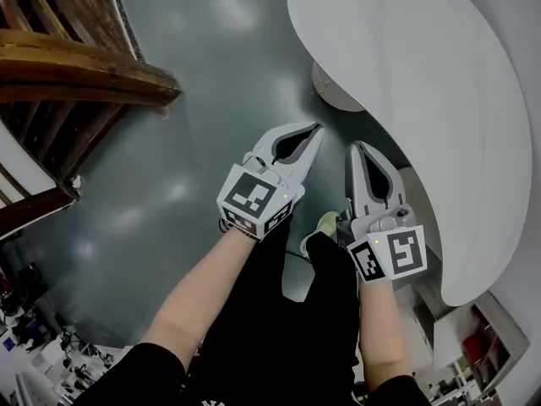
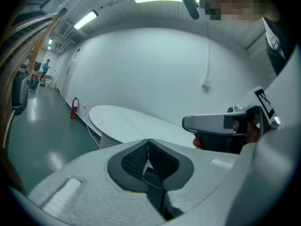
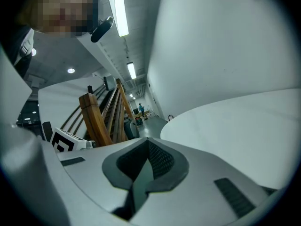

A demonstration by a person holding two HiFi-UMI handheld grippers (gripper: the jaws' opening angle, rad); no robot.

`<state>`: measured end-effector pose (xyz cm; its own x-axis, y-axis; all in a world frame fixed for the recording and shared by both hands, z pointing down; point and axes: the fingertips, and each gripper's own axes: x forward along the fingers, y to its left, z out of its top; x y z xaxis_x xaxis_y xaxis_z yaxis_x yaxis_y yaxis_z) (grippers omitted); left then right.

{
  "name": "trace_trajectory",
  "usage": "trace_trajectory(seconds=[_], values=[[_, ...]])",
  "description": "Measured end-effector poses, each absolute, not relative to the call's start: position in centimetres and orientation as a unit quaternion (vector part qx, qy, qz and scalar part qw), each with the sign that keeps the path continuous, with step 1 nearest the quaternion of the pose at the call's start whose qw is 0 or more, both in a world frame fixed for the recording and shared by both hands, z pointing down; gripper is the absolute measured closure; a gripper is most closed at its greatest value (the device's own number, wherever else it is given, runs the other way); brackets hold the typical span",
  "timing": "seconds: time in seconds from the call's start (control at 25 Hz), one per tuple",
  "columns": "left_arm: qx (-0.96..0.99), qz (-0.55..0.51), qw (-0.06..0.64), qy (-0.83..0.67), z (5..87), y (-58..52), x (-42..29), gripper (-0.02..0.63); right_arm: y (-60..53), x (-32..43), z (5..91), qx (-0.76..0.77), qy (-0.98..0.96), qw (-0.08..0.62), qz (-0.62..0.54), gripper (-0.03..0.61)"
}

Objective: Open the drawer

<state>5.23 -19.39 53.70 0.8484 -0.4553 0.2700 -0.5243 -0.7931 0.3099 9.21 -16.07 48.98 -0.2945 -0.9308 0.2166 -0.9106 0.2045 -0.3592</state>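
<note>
In the head view both grippers are held out over the grey floor, side by side. My left gripper [image 1: 318, 128] is shut with nothing between its tips. My right gripper [image 1: 356, 147] is also shut and empty, close to the edge of the white curved table [image 1: 423, 74]. In the left gripper view the jaws [image 2: 148, 141] meet in front of the table [image 2: 127, 119], and the right gripper [image 2: 218, 123] shows at the right. The right gripper view has its jaws [image 3: 147, 141] closed, with the left gripper's marker cube [image 3: 63, 142] at the left. I cannot make out a drawer in any view.
A wooden stair railing [image 1: 84, 74] runs along the left. The table's white pedestal [image 1: 332, 89] stands on the floor ahead. Something boxy, perhaps a cabinet [image 1: 439, 307], sits under the table at the lower right. A red fire extinguisher [image 2: 74, 107] stands by the far wall.
</note>
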Motion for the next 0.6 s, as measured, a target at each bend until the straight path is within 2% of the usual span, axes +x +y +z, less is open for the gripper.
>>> trace_trajectory(seconds=[0.32,0.6], values=[[0.949,0.09,0.164,-0.254,63.9,-24.5,7.7,0.603,-19.2,10.2,59.6,-0.614,0.76,0.023,-0.213,0.566],[0.953,0.076,0.137,-0.26,69.9,-27.6,9.5,0.602,-20.8,10.7,65.5,-0.624,0.754,0.033,-0.203,0.566]])
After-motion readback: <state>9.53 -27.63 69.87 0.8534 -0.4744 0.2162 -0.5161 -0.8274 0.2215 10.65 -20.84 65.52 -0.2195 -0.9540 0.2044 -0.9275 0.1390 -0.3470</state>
